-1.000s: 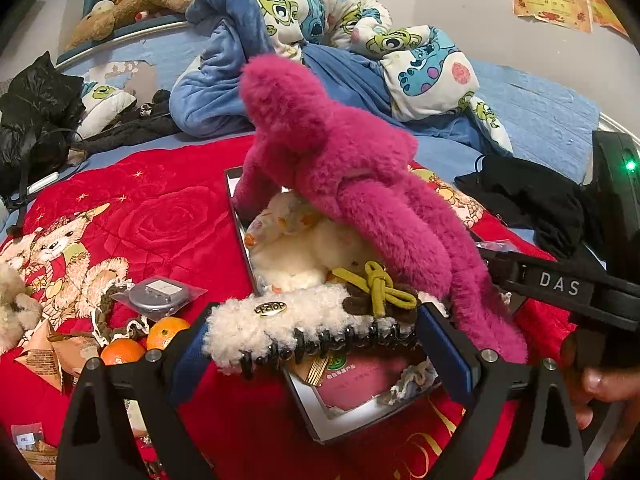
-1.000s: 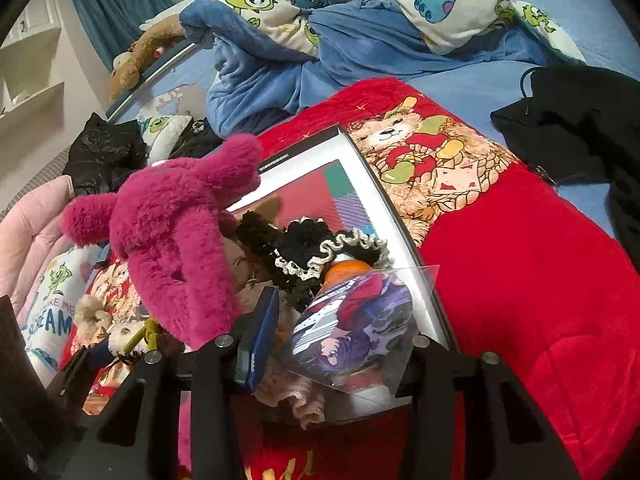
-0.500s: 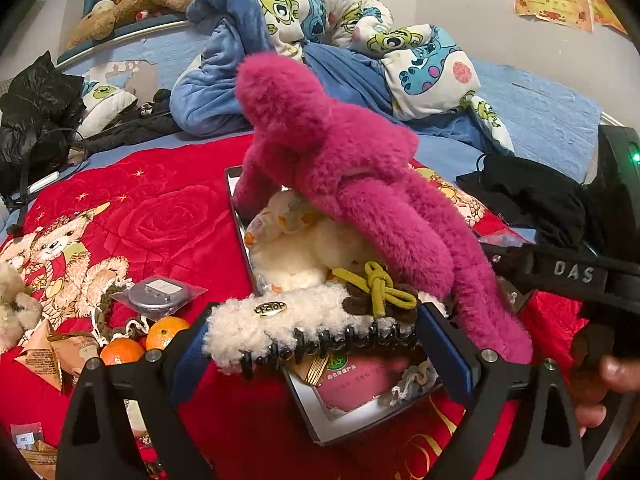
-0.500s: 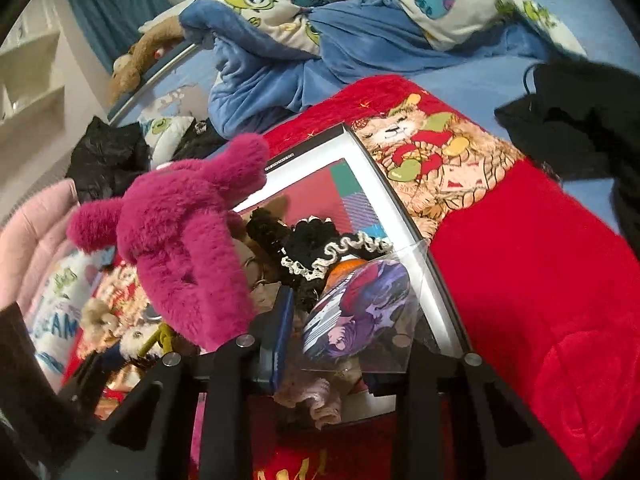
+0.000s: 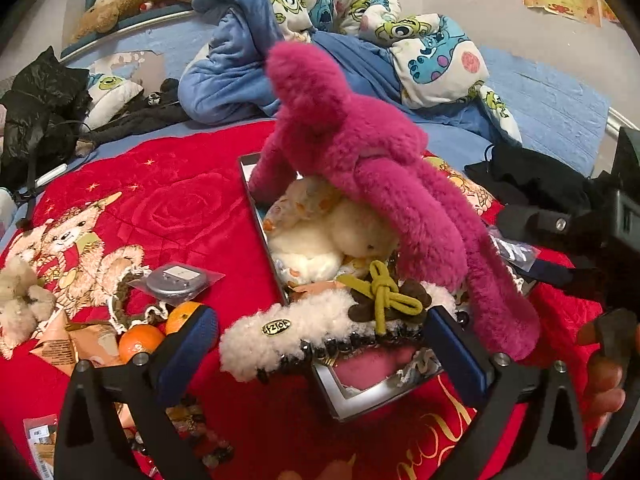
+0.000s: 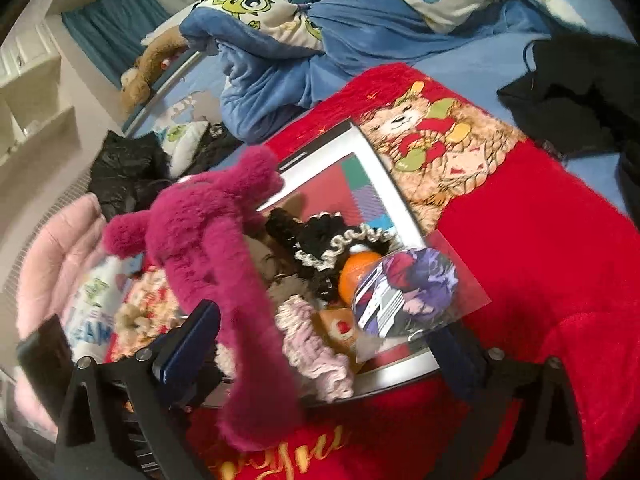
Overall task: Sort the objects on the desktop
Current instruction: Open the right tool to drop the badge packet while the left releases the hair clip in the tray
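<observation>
With its jaws spread wide around the fluffy hair clip (image 5: 320, 328), the left gripper (image 5: 320, 348) should drop it gently into the tray (image 5: 340, 396), while the right gripper (image 6: 320, 344), also wide open, holds nothing.

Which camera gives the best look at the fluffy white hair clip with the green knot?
The left wrist view. The white hair clip lies full length between the left claw fingers, over the tray edge. In the right wrist view the pink plush toy hides it.

plush toy (image 5: 372, 168): fuzzy magenta pile | tray (image 5: 340, 404): smooth, seemingly metal | blanket (image 5: 180, 208): red velvety cloth
</observation>
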### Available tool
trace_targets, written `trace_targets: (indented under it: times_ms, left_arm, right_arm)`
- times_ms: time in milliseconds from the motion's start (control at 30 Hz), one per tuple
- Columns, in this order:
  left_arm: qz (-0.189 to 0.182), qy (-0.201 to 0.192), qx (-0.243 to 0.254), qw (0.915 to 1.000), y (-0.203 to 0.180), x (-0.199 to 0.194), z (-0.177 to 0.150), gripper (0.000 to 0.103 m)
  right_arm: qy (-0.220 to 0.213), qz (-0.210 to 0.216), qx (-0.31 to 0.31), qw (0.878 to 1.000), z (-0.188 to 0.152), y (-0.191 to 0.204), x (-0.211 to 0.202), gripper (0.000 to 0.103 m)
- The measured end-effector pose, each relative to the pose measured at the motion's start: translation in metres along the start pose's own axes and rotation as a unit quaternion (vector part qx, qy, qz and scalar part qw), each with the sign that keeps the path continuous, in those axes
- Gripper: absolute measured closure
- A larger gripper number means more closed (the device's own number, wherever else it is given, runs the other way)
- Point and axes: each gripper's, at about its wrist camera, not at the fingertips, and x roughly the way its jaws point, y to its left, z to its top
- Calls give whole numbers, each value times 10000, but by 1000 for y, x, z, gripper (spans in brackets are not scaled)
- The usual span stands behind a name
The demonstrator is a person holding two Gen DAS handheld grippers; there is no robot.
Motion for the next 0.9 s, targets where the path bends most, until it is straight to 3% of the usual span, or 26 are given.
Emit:
trace_targets:
  times_ms: [200,400,667,900]
  left_arm:
    - [151,-194,73,9997,0,-13,1,0]
    - [20,-114,-38,9999,9,-19,3,0]
    - [68,-258,-85,9996,14,-29,2,0]
    - [82,-313,-175,9993,19,-38,2,0]
  right_arm:
    - [21,263,387,9989,0,-10,-11,1]
    - [232,535,525,9969,-4,-10,-16,0]
    - [622,545,631,9946,-12,4,-12,0]
    - [573,519,524,9956,-25,15,-21,0]
